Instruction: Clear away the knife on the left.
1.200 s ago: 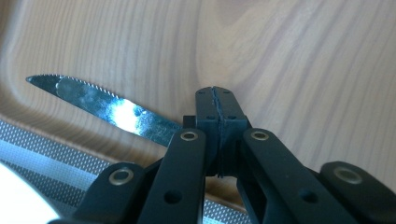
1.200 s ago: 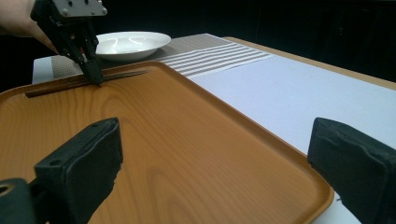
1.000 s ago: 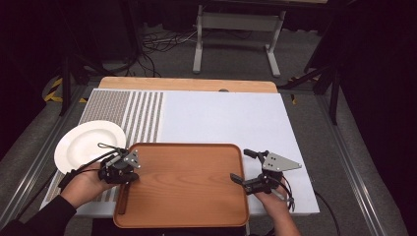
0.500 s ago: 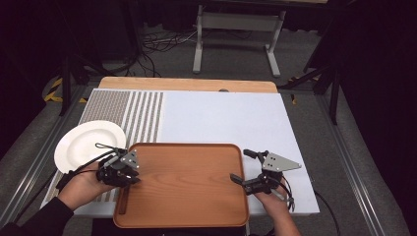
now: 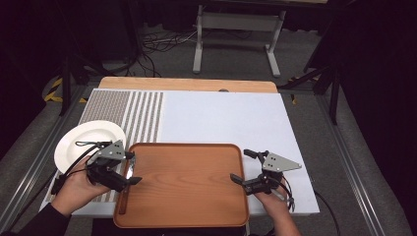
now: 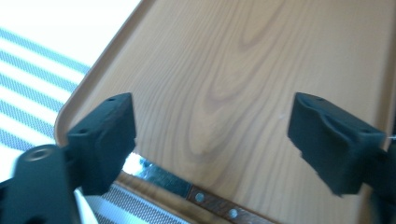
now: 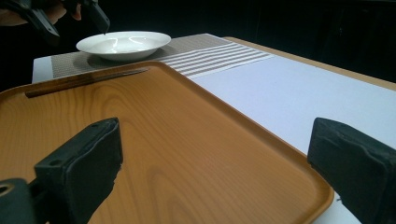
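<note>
Knife (image 6: pixel 159 175) is the thing in hand, and we judge it as just set down: it lies flat inside the wooden tray (image 5: pixel 187 145), along the tray's left rim, directly below and a little behind the tips of the left claw (image 6: pixel 212 135). Its steel blade shows under the claw's left jaw, and the riveted brown handle runs back toward the hand. That claw's jaws have just been opening. They now stand wide apart with nothing between them but the bare tray floor underneath, and no pad touches the knife. The right claw (image 5: pixel 240 166) sits at the tray's opposite side, jaws also spread wide and gripping nothing, with the tray's right rim passing beneath them. We read the placing step as finished on the left side, so the next move probably calls for lifting the left claw clear without nudging the knife, then either reaching for another piece or taking the tray by both rims. As for containers, the tray holds the knife and nothing else that we can see. The white plate (image 5: pixel 74 142) rests on the striped mat (image 5: pixel 128 108) just beyond and outward of the left claw, and it looks empty.
</note>
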`<action>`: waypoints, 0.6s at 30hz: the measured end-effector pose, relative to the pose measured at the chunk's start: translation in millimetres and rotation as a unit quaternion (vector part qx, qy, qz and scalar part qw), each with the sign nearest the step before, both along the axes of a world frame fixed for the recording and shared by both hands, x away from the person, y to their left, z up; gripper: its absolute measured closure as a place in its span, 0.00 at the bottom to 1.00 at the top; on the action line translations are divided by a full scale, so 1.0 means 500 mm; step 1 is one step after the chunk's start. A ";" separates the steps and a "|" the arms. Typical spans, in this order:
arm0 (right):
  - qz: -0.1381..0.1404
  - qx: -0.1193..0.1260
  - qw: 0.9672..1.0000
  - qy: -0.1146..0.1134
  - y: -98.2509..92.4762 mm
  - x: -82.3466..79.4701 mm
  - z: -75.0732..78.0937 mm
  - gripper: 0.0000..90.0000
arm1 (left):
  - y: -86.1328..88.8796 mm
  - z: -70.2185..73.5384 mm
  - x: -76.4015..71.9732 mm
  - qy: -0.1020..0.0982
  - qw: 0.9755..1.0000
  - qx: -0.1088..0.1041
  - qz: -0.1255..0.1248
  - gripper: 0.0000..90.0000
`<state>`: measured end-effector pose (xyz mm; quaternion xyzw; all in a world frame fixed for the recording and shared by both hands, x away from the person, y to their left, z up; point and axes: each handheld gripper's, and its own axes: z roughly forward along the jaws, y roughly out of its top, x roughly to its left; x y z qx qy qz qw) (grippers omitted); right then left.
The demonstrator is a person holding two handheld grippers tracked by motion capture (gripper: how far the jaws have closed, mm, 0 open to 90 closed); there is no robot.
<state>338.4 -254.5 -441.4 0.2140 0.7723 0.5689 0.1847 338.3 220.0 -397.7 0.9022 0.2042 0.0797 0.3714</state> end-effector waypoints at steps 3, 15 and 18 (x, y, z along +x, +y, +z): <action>0.001 0.002 1.000 -0.002 0.000 0.000 0.000 0.05 | 0.008 -0.001 -0.003 -0.002 1.000 -0.026 0.004 0.12; 0.000 0.003 1.000 -0.002 -0.002 0.000 0.000 0.05 | 0.049 -0.019 -0.029 -0.066 0.989 -0.133 0.021 0.00; 0.001 0.004 1.000 -0.003 0.000 0.000 0.000 0.05 | 0.061 -0.030 -0.032 -0.068 0.984 -0.161 0.024 0.00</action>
